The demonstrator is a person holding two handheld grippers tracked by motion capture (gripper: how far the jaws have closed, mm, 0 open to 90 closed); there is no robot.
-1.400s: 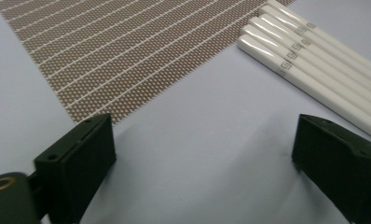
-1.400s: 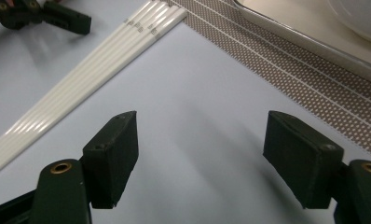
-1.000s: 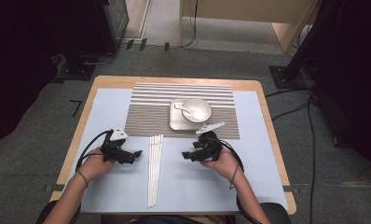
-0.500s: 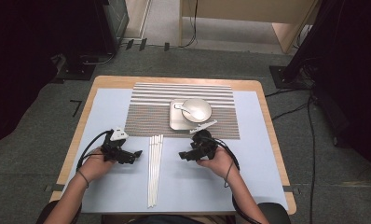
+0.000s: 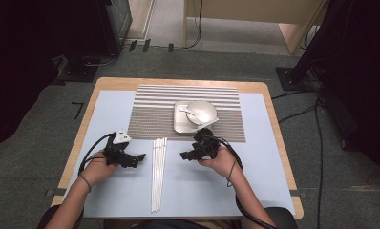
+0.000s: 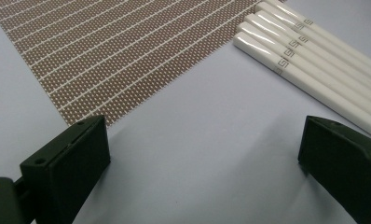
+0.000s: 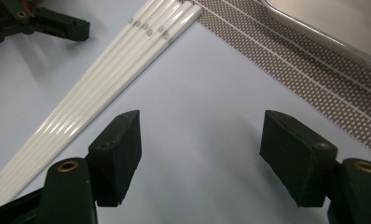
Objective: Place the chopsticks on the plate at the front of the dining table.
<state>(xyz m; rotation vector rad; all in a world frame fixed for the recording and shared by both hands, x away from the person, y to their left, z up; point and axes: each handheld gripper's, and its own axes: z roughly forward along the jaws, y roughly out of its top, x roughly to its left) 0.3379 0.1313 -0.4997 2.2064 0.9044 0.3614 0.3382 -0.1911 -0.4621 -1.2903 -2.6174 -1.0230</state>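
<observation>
Now, from the high view, the white chopsticks (image 5: 158,171) lie in a neat bunch on the blue table cover (image 5: 107,114), just below the striped mat (image 5: 154,119). The left gripper (image 5: 136,158) sits to one side of them and the right gripper (image 5: 184,155) to the other, both pointing in at the sticks. A tray (image 5: 181,125) with a bowl (image 5: 201,112) and a spoon (image 5: 190,113) rests on the mat, close behind the right hand (image 5: 221,160).

In the left gripper view, the jaws are wide apart with nothing between them. The chopsticks (image 6: 309,60) lie off to one side, near one jaw. They look smooth and shiny, so I think they could slip or roll if a jaw bumps them from the side.

In the right gripper view, the jaws are spread too, and empty. The chopsticks (image 7: 127,65) run past the outside of one jaw, packed tight together. Grabbing just one may be hard; the jaws might pinch two, or push the bunch apart. The tray's edge (image 7: 323,32) is near, so a quick lift of the hand could knock it.
</observation>
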